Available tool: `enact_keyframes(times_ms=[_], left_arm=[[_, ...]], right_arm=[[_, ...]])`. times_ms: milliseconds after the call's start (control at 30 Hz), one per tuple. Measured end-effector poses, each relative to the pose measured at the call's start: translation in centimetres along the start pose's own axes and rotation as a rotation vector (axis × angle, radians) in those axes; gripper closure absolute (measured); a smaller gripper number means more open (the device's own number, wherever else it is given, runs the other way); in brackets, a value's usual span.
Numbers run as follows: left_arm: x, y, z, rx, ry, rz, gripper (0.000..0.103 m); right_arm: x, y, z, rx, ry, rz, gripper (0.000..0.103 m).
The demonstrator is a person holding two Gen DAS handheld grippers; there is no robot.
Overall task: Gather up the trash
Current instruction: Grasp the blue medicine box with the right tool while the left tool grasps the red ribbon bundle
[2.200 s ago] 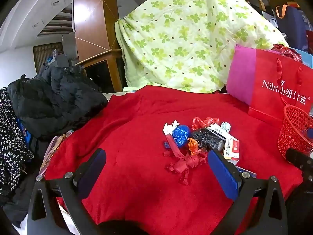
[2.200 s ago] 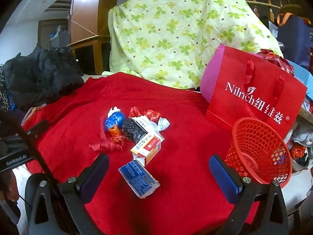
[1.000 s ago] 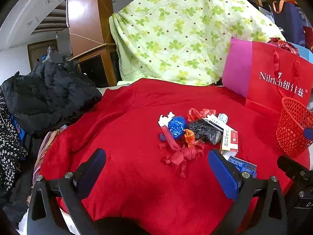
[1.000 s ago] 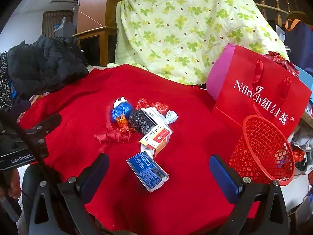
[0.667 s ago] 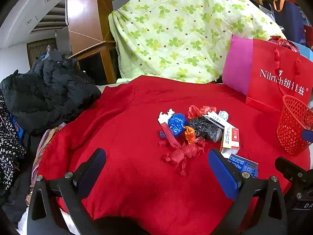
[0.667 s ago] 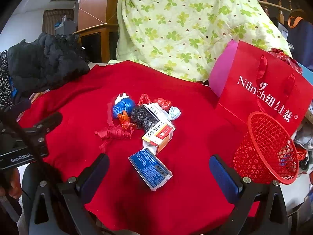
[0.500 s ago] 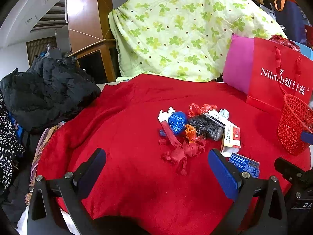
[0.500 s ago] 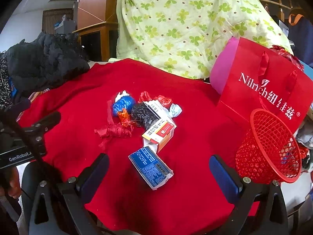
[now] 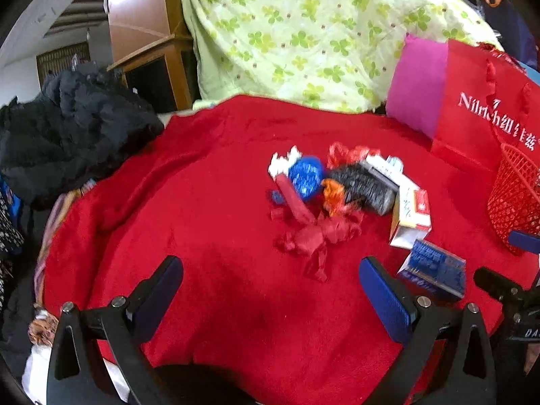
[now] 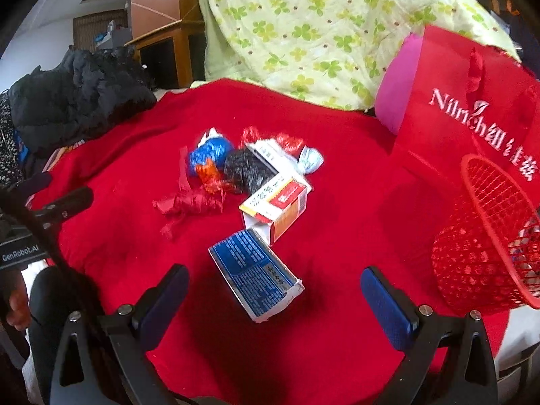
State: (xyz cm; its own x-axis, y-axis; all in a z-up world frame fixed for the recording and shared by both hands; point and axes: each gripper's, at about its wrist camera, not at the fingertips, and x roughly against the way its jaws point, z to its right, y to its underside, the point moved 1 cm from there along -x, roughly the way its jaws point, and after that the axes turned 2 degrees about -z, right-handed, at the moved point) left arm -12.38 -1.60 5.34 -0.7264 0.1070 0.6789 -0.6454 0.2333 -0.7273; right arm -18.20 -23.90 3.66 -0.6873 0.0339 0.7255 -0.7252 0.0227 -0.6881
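Observation:
Trash lies heaped on a red blanket [image 9: 202,222]: a blue foil ball [image 9: 306,177], a black crumpled bag [image 9: 366,187], red paper scraps [image 9: 319,236], a white-and-red carton [image 10: 276,204] and a blue carton [image 10: 256,275]. A red mesh basket [image 10: 486,243] stands at the right. My left gripper [image 9: 271,287] hovers open in front of the red scraps, holding nothing. My right gripper [image 10: 275,295] is open just short of the blue carton, its jaws wide to either side.
A red and pink gift bag [image 10: 472,101] stands behind the basket. A green clover quilt [image 9: 320,33] hangs at the back and a black jacket [image 9: 67,128] is piled on the left. The blanket's right edge runs near the basket.
Both grippers have moved forward toward the trash pile, which looks larger and nearer. The blue carton now lies close before the right gripper. Both stay open.

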Motion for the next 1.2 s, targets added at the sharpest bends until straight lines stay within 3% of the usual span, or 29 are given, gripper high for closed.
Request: enact_keyframes(times_ms=[267,433,600,700,800,900,967,1067,1200], left_arm=[[-3.3,0.8,-1.0,0.025,0.019,-0.09,0.0],[-5.3,-0.5,-1.4,0.04,0.106,-0.136,0.0],[-8.0,-2.1,-0.7,0.022,0.19,-0.165,0.0],[-10.0,-2.8,0.3,-0.018,0.23,-0.192,0.0],[-12.2,-3.4,1.2,-0.046,0.254,-0.224,0.001],[-14.1,-3.6,2.2,-0.069,0.301,-0.255,0.013],[-15.3,-3.5,2.9,-0.079,0.345,-0.295,0.038],[-16.7,-2.7,3.5,-0.072,0.371,-0.359,0.064],[-15.9,-1.5,3.0,-0.001,0.399,-0.346,0.083]], right_arm=[[-4.5,0.4,1.7,-0.016,-0.109,-0.088,0.009],[-6.5,0.2,1.4,-0.01,-0.243,-0.116,0.009],[-8.3,0.6,0.9,0.007,-0.254,-0.142,0.009],[-8.7,1.0,0.9,-0.007,-0.257,-0.164,0.023],[-8.5,1.2,1.5,-0.02,-0.257,-0.149,0.027],[-8.5,1.2,2.1,-0.043,-0.264,-0.144,0.03],[-8.4,1.2,2.5,-0.066,-0.286,-0.147,0.03],[-7.9,1.3,2.8,-0.089,-0.321,-0.14,0.031],[-6.8,1.1,3.7,-0.133,-0.398,-0.114,0.032]])
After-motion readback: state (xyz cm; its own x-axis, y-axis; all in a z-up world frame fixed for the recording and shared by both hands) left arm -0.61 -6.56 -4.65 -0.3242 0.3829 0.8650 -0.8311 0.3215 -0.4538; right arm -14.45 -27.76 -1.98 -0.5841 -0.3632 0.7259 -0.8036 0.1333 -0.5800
